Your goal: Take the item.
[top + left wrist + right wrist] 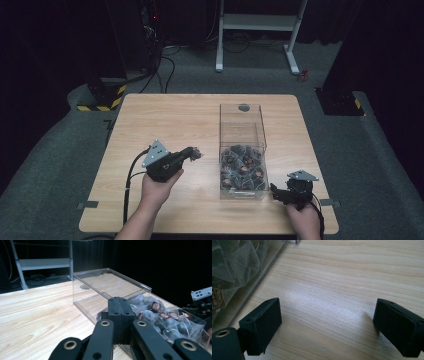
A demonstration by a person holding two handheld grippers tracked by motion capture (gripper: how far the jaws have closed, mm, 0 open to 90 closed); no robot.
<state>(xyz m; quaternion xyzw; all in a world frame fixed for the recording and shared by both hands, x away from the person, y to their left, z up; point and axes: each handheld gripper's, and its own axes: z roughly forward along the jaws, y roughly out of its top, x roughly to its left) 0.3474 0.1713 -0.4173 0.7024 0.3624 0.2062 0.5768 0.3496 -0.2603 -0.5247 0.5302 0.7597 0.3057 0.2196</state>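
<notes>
Wooden table (175, 115) filled the middle of the high view, and you stood at its bottom edge. On its right half sat a clear plastic box (242, 122), long and open at the top. Its far end, toward the top of the frame, was bare. Its near end held a heap of small see-through packets (242, 167) with dark red labels.

Your left gripper (196, 154) was in the middle left of the frame, just beside the box. Its jaws were pressed together, and in the high view a small packet (198, 153) seemed pinched at the tip, though it was too blurry to be sure.

Your right gripper (275, 192) rested low at the bottom right, near the box's corner. Its jaws stood wide apart with only bare wood between them.
</notes>
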